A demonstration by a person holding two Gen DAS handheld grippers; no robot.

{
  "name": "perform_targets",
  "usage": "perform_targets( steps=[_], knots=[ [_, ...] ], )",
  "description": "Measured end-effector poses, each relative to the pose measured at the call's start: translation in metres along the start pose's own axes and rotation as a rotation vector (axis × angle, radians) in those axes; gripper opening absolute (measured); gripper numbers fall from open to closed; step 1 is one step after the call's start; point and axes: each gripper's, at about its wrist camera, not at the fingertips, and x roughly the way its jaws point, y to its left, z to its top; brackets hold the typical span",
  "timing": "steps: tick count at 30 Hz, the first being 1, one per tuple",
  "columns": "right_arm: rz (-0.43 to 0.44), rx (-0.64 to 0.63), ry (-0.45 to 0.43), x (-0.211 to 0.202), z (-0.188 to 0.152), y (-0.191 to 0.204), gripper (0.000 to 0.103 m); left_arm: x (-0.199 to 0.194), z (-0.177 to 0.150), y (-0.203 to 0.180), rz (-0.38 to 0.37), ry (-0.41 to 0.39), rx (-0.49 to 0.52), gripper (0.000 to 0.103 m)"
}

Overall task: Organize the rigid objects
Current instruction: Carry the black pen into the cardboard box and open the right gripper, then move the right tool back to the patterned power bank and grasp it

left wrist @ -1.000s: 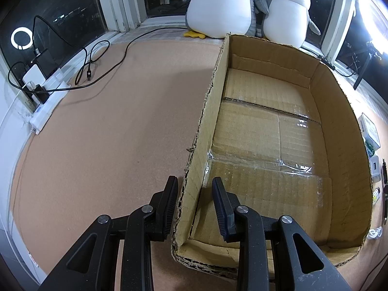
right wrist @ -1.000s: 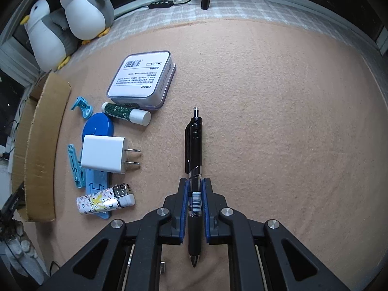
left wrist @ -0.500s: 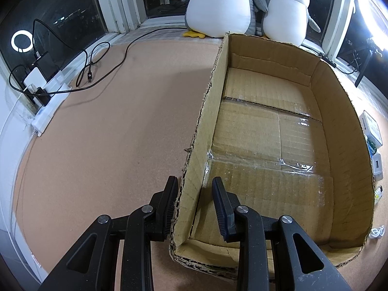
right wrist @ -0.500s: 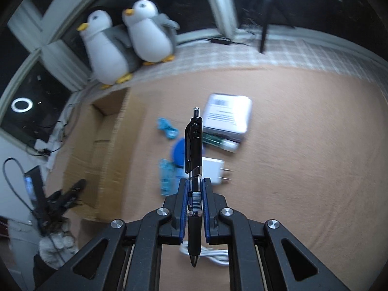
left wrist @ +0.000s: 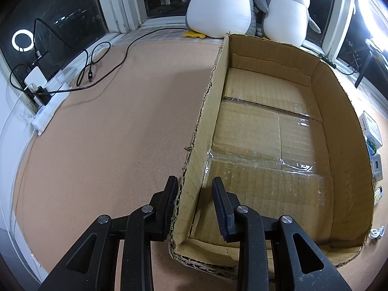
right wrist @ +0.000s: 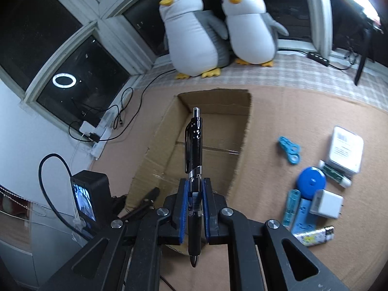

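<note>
An open cardboard box (left wrist: 339, 145) lies on the tan surface, nothing inside it. My left gripper (left wrist: 194, 179) straddles the box's left wall near the front corner and is shut on it. My right gripper (right wrist: 195, 181) is shut on a black pen (right wrist: 194, 140) that points away from me, held above the cardboard box (right wrist: 243, 143) near its front end. To the right of the box lie a blue clip (right wrist: 289, 150), a white case (right wrist: 345, 149), a blue round tin (right wrist: 311, 181), a white charger (right wrist: 327, 203) and a patterned lighter (right wrist: 315, 235).
Two plush penguins (right wrist: 196, 34) sit on the window ledge behind the box. A power strip with black cables (left wrist: 48, 97) runs along the left edge. The left gripper's body with its small screen (right wrist: 83, 198) stands at the box's near left corner.
My right gripper has risen and swung left with the pen, from above the loose items to facing the box. The left gripper has stayed on the box wall.
</note>
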Motion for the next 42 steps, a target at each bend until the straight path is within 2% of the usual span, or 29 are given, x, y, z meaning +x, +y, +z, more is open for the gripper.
perform_targets(
  steps=[9, 20, 22, 23, 25, 26, 36, 42],
  knots=[
    [0.000, 0.019, 0.053, 0.045, 0.008, 0.002, 0.010, 0.000, 0.000, 0.000, 0.002, 0.000, 0.000, 0.032],
    [-0.026, 0.021, 0.098, 0.068, 0.005, -0.002, 0.011, 0.001, 0.001, -0.001, 0.007, -0.002, 0.007, 0.032],
    [-0.026, 0.022, 0.096, 0.068, 0.006, -0.003, 0.014, 0.001, 0.001, 0.000, 0.008, -0.003, 0.007, 0.032],
    [-0.026, 0.026, 0.093, 0.068, 0.005, -0.004, 0.020, 0.001, 0.001, -0.001, 0.008, -0.003, 0.007, 0.032],
    [-0.026, 0.031, 0.085, 0.065, 0.005, -0.005, 0.030, 0.001, 0.001, -0.001, 0.010, -0.002, 0.007, 0.032],
    [-0.025, 0.035, 0.076, 0.062, 0.004, -0.007, 0.030, 0.001, 0.001, -0.001, 0.011, -0.002, 0.008, 0.032],
    [-0.014, 0.089, 0.001, 0.005, -0.013, -0.040, 0.030, 0.001, 0.002, -0.004, 0.022, -0.005, 0.018, 0.032],
    [-0.082, 0.115, -0.053, -0.045, -0.031, -0.077, 0.030, 0.000, 0.001, -0.006, 0.028, -0.008, 0.022, 0.032]
  ],
)
